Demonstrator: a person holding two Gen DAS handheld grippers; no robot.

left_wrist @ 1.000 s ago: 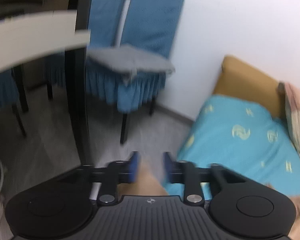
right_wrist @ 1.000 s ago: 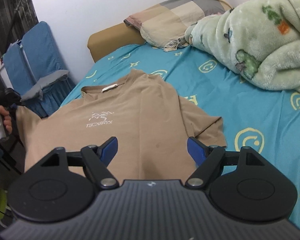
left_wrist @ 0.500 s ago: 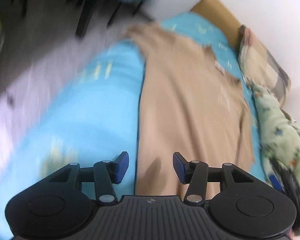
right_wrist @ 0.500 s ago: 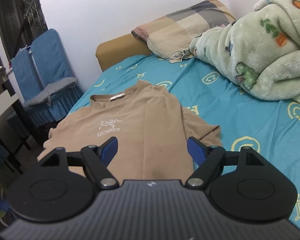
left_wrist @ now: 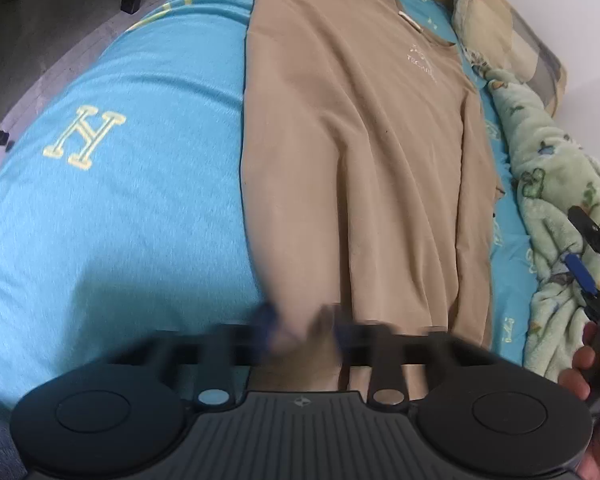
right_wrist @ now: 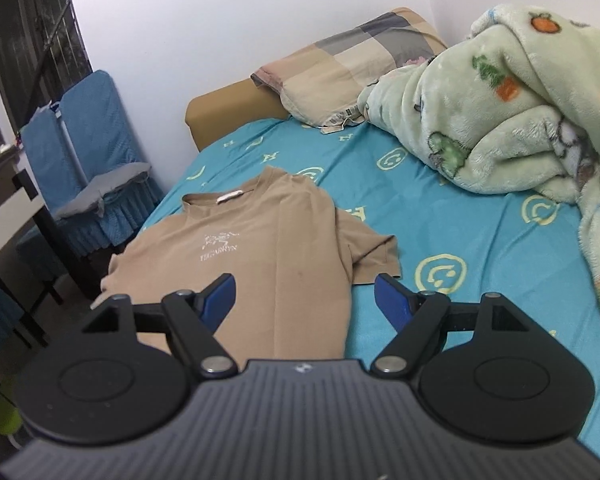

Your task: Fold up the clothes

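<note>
A tan T-shirt (left_wrist: 360,140) lies flat on the blue bed sheet (left_wrist: 120,180), collar towards the headboard. My left gripper (left_wrist: 302,320) is down at the shirt's near hem. Its fingers are blurred as the jaws close, and a bunch of tan fabric is caught between them. My right gripper (right_wrist: 304,296) hovers open over the shirt (right_wrist: 268,248) near its lower right edge, nothing between its blue pads. It also shows in the left wrist view at the far right (left_wrist: 580,272), held by a hand (left_wrist: 592,368).
A green fleece blanket (right_wrist: 520,120) is heaped along the right side of the bed, with a patchwork pillow (right_wrist: 352,64) at the head. Blue-covered chairs (right_wrist: 88,152) and a desk stand off the left side. Grey floor (left_wrist: 40,40) borders the bed's left edge.
The left view swung from the chairs and floor over the bed and down to the shirt's hem, and its jaws went from open to closing on fabric. The right gripper lifted slightly, still open.
</note>
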